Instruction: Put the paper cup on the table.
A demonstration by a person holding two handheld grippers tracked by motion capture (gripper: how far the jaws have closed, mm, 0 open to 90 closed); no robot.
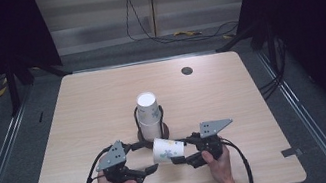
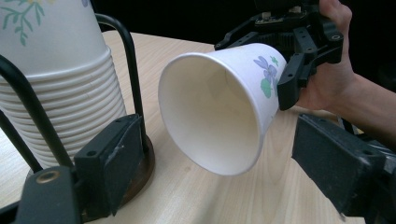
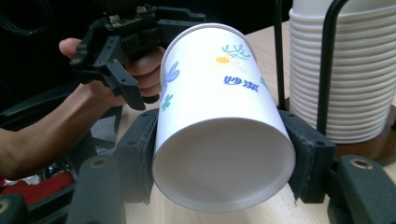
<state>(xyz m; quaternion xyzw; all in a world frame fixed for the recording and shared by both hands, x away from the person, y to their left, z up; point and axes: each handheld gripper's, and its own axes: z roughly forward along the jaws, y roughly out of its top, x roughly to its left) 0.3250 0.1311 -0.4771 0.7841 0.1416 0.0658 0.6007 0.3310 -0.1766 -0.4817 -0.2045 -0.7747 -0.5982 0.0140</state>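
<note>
While right tool [image 1: 178, 156] grips paper cup [image 1: 167, 149], left tool [image 1: 151, 172] gapes.

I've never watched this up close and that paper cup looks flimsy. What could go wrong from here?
The right gripper holds the paper cup on its side, clamped near its base; a harder squeeze might crush the thin wall, and a looser one might let it slip onto the table.

The cup hangs close to the stack of cups in its stand, so a careless swing could knock them.

The left gripper, jaws open, faces the cup's mouth and might dent the rim.
</note>
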